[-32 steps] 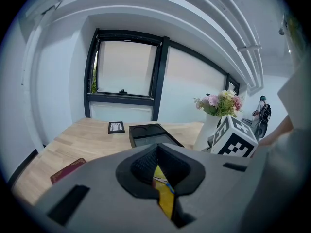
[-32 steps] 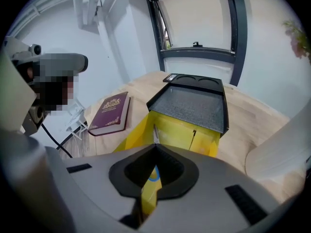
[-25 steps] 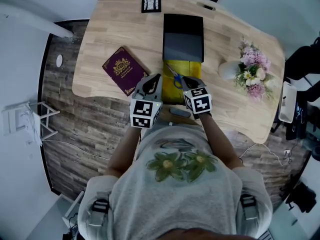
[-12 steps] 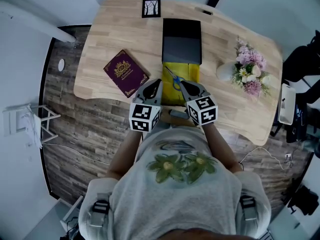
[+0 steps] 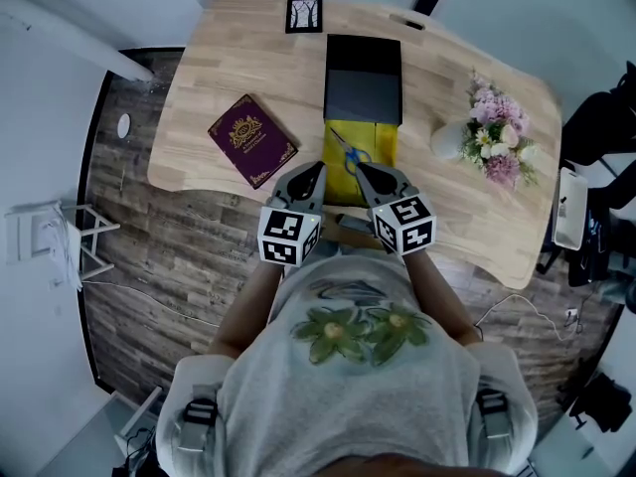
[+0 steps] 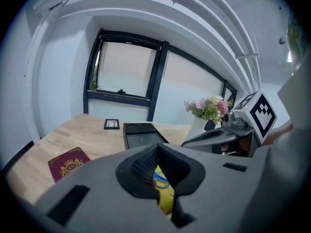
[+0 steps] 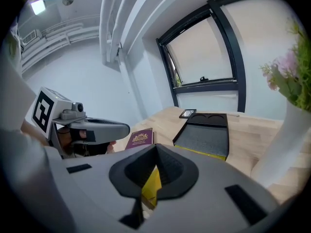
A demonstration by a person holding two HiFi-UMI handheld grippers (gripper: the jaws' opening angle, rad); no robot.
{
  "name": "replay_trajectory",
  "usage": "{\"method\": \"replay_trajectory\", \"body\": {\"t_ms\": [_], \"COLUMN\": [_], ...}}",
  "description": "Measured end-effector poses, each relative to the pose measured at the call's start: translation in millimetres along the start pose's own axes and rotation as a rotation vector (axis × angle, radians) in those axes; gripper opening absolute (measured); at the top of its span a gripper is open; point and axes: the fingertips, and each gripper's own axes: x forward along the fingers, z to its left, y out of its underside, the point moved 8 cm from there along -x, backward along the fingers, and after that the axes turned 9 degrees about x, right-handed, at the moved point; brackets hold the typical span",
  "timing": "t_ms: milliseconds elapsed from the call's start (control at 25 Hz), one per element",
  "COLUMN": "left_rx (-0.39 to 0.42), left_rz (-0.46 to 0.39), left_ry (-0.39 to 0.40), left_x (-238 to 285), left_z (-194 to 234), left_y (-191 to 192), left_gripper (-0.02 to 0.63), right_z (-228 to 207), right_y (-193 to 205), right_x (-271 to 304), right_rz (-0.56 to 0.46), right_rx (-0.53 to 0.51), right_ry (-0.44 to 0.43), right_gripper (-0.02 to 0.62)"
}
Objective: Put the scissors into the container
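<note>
Blue-handled scissors (image 5: 350,154) lie on a yellow flat panel (image 5: 376,167) just in front of the black open container (image 5: 364,79) at the middle of the wooden table. My left gripper (image 5: 316,170) and right gripper (image 5: 360,171) hover side by side at the near table edge, tips pointing toward the scissors, both shut and empty. In the left gripper view the scissors (image 6: 160,180) and yellow panel show through the notch of the left gripper (image 6: 164,205). The right gripper view shows only yellow (image 7: 151,186) past the right gripper (image 7: 141,207), with the container (image 7: 206,139) beyond.
A maroon book (image 5: 251,139) lies left of the yellow panel. A small framed picture (image 5: 303,14) stands at the far edge. A white vase of pink flowers (image 5: 487,142) sits to the right. The table's near edge (image 5: 199,189) curves in front of the person's body.
Both grippers have drawn back toward the person, the right one rising more. The scissors stay on the yellow panel.
</note>
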Motion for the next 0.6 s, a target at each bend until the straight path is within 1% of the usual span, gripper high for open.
{"method": "replay_trajectory", "body": {"t_ms": [600], "left_rx": [0.000], "left_rz": [0.007], "left_ry": [-0.011], "left_x": [-7.5], "left_z": [-2.2], "left_y": [6.2], "left_gripper": [0.008], "right_z": [5.1], "right_y": [6.6], "right_x": [-0.5], "right_rz": [0.022], "right_rx": [-0.003], "right_ry": [-0.009], "right_gripper": [0.006]}}
